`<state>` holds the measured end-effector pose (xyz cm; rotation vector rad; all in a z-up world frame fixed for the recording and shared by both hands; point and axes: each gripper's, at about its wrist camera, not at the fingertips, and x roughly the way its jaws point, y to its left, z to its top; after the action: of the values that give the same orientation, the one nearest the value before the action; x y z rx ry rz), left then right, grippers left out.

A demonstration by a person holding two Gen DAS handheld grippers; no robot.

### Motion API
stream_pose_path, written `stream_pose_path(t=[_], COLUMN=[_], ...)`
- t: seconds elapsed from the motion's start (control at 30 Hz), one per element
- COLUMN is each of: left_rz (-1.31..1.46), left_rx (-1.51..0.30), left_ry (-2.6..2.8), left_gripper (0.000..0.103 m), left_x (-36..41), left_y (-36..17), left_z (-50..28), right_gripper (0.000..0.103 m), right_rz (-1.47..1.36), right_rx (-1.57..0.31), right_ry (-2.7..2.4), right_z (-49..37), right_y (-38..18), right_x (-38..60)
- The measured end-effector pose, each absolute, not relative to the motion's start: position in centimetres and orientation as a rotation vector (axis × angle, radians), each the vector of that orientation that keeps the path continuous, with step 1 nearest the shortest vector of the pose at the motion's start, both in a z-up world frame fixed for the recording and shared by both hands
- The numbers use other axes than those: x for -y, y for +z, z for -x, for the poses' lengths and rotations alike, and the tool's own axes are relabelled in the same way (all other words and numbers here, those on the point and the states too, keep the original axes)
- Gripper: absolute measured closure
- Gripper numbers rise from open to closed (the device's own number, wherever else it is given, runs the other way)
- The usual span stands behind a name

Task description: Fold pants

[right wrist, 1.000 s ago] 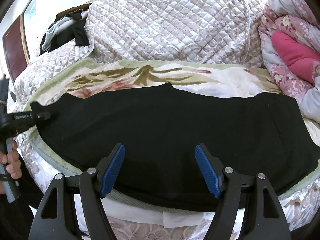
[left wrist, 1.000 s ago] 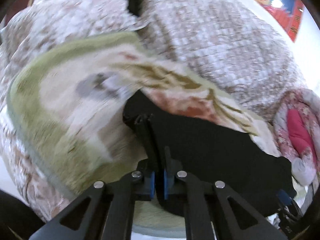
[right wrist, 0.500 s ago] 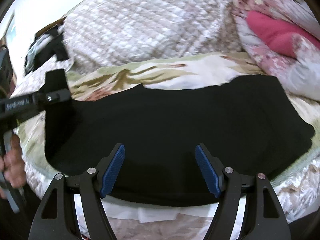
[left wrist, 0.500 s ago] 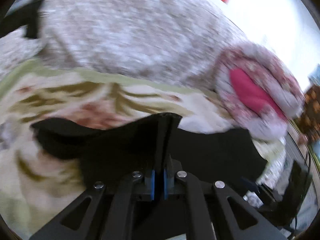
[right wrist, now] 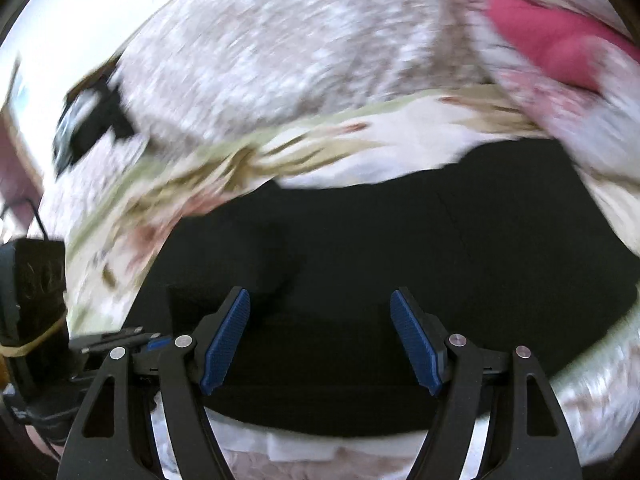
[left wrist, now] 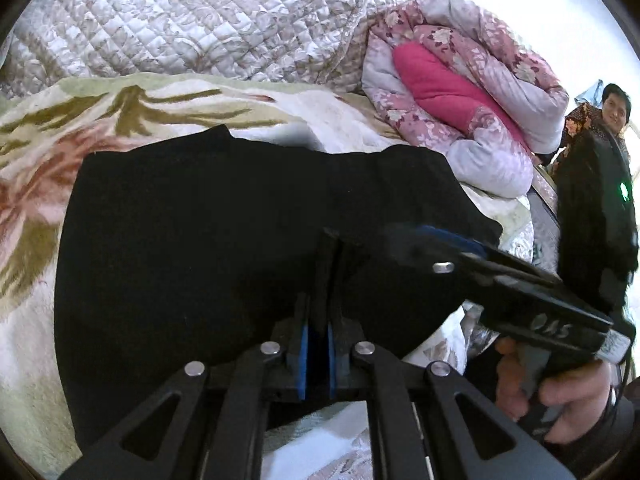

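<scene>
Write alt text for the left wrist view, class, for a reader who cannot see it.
The left hand-held gripper, its jaws just beginning to open, pinches a fold of black pants spread on a floral blanket on a bed. At right, a hand holds the right hand-held gripper over the pants; behind lie a quilted bedspread and a rolled pink floral quilt.

Bright daylight, fisheye edges, right view motion-blurred
</scene>
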<state>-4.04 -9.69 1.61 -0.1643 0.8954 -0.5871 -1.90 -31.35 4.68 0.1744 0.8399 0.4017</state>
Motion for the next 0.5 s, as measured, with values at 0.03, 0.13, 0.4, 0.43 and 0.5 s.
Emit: stream_pose_path(t=[0.03, 0.13, 0.4, 0.43, 0.5], left_rz=[0.159, 0.165, 0.209, 0.208, 0.231], left_rx=[-0.898, -0.896, -0.912, -0.919, -0.911], left_ry=[-0.59, -0.596, -0.638, -0.645, -0.637], left_gripper=[0.093, 0.092, 0.07, 0.07, 0.07], left_x=[9.7, 9.4, 9.2, 9.2, 8.4], left_y=[1.5, 1.3, 1.7, 2.0, 2.7], left_z=[4.3, 4.8, 5.3, 5.2, 5.1], right_gripper=[0.03, 0.03, 0.033, 0.038, 0.044], right_rz=[-0.171, -0.19, -0.467, -0.489, -0.492], right_rx=[-0.834, -0.791, -0.888, -0.893, -0.9], right_ry=[0.401, 0.34, 0.4, 0.425, 0.448], right_z=[2.0, 3.1, 3.1, 2.9, 2.8], right_y=[4.8, 5.4, 3.7, 3.6, 3.5], right_x=[31.2, 32.7, 35.9, 35.8, 35.3])
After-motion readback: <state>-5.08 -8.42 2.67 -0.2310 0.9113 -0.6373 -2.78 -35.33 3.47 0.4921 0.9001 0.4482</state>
